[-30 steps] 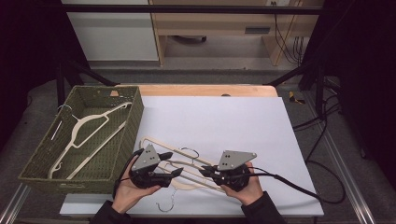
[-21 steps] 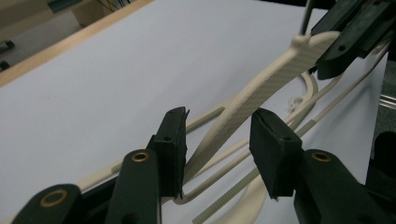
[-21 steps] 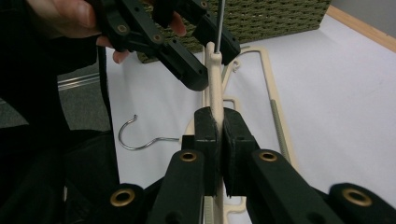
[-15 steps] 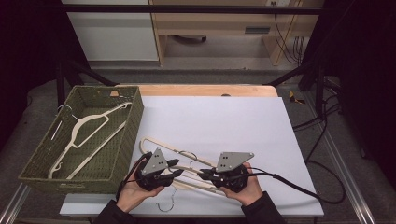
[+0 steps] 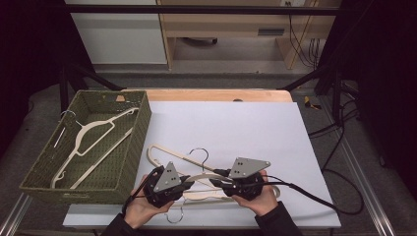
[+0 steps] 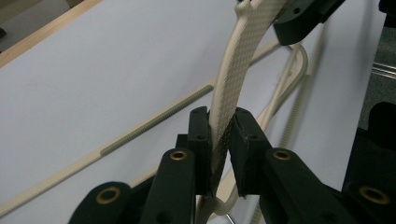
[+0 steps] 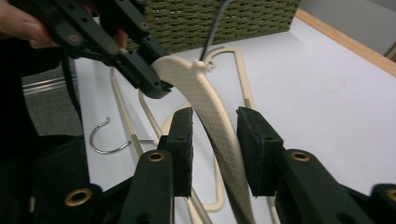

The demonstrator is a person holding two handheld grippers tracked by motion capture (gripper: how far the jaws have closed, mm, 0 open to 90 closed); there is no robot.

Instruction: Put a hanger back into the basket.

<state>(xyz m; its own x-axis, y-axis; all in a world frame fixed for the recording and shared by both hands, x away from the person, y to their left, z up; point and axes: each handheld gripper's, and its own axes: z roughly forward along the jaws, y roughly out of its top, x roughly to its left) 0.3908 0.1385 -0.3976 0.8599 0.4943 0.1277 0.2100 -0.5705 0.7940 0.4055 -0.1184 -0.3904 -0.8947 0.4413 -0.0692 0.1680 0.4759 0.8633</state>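
Now left hand-held gripper [image 6: 219,140] clamping cream hanger [image 6: 233,88], right hand-held gripper [image 7: 215,144] open around it

Evenly lit white table; dark surroundings; soft focus throughout.

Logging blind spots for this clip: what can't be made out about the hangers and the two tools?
- High view: the held hanger is partly covered by the left tool, the right tool and both hands.
- Left gripper view: hanger's lower end is cut by the bottom edge.
- High view: the count of hangers in the basket is too small to settle.
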